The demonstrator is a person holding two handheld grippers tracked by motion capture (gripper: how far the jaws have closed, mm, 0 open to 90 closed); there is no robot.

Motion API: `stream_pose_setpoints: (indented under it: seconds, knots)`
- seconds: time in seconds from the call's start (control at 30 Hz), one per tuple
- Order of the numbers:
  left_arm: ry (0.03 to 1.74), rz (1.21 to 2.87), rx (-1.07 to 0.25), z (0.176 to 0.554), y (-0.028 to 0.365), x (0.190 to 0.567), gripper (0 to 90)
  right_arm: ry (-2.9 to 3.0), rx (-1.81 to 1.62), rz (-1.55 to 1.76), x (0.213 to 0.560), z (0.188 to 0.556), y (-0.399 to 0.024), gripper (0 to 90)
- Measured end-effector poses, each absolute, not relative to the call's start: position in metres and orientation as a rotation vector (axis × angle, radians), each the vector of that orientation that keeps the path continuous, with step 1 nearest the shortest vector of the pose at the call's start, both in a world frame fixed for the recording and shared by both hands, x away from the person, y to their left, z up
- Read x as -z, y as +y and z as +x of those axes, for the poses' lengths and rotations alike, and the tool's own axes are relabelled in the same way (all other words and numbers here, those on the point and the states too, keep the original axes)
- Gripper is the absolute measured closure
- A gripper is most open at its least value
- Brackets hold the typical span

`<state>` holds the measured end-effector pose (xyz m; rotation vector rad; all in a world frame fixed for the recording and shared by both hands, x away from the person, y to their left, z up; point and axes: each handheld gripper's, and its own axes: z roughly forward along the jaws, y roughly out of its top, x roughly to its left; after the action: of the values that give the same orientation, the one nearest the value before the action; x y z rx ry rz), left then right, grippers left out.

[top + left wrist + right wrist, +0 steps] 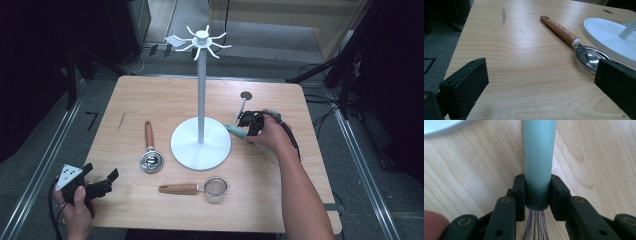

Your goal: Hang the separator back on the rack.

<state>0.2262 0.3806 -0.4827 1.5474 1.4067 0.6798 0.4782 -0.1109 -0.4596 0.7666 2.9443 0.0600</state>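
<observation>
My right gripper (249,124) is shut on a whisk's teal handle (234,130), low over the table just right of the white stand's base (190,150). In the right gripper view both pads press the handle (537,157) near its end, and the whisk's thin wires (535,226) run back between the fingers of the right gripper (537,195). My left gripper (102,182) rests open at the table's front left corner. Its jaws stand wide apart over bare wood in the left gripper view, where the left gripper (541,82) holds nothing.
A tall white hook stand (201,90) rises from the table's middle. A wooden-handled scoop (150,155) lies left of its base, also seen as the scoop (564,33) ahead of the left jaws. A small strainer (210,188) lies in front. A thin round-headed utensil (243,102) lies behind my right hand.
</observation>
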Motion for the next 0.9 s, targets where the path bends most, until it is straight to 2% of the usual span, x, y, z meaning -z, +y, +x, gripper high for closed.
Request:
stream_pose_setpoints:
  seconds: [0.2,0.6,0.9]
  knots:
    - [1.413,1.547,-0.675,0.227,0.381,0.483,0.0,2.908,-0.136,0.817,0.458,0.475,-0.117,71.3]
    - [1.399,1.550,-0.676,0.226,0.380,0.483,0.0,2.799,-0.420,0.903,0.429,0.455,-0.132,71.3]
    - [1.400,1.552,-0.679,0.226,0.380,0.483,0.0,2.715,-0.599,0.961,0.420,0.441,-0.147,71.2]
